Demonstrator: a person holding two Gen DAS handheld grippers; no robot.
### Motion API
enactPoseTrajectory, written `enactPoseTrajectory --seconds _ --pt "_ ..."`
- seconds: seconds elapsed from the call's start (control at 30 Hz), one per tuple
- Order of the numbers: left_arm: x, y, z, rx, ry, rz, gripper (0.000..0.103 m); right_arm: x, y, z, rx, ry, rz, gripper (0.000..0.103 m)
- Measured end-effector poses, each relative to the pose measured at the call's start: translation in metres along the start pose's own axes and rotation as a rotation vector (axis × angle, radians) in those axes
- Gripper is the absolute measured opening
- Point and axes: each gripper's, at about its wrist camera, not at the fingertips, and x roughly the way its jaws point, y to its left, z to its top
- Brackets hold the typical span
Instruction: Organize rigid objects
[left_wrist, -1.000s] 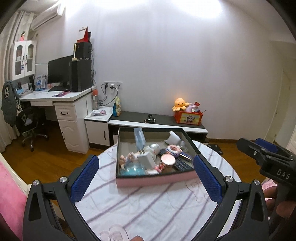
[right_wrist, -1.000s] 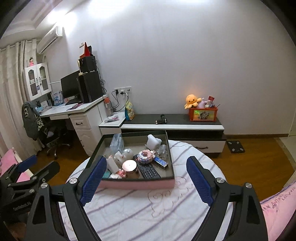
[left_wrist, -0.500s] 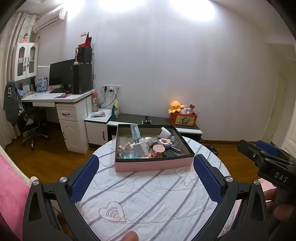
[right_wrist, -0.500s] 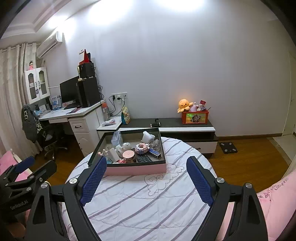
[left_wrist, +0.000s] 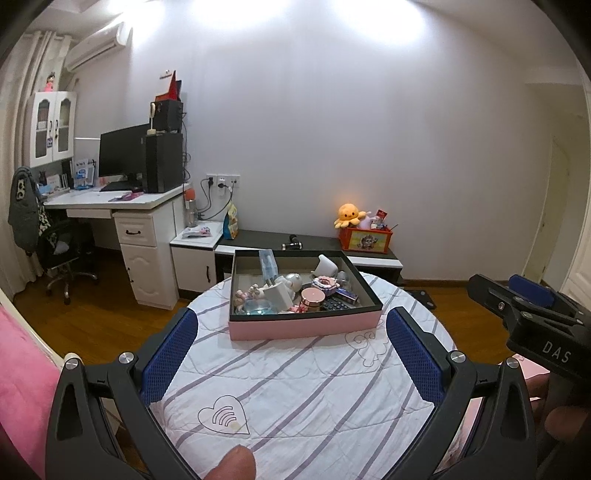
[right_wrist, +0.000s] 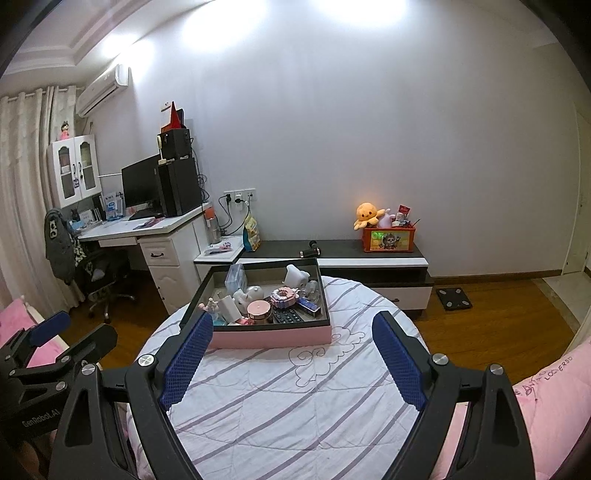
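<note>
Pink-sided box (left_wrist: 303, 323) sits at the far edge of the round counter (left_wrist: 295, 387), crowded with small rigid items. Left tongs (left_wrist: 291, 354) and right tongs (right_wrist: 291, 354) hang spread wide, holding nothing. Approach level, choose one exposed item such as the rose-lidded jar (left_wrist: 312, 297), and close squarely.

Ceiling light is glaring off the pale wall (right_wrist: 369, 129) across the upper frame. At left, a white desk (right_wrist: 155, 230) is carrying a dark monitor (right_wrist: 140, 186); a low cabinet (right_wrist: 369, 256) is running along mid-frame, wooden floor (right_wrist: 498, 314) showing at right.
</note>
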Motion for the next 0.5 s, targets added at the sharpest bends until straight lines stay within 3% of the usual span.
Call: enactPoseTrajectory --seconds 0.5 --pt "0.0022 -0.0010 0.0001 -0.003 -0.001 0.016 0.103 -0.0005 -0.0008 0.0019 -0.001 0.007 0.001 0.090"
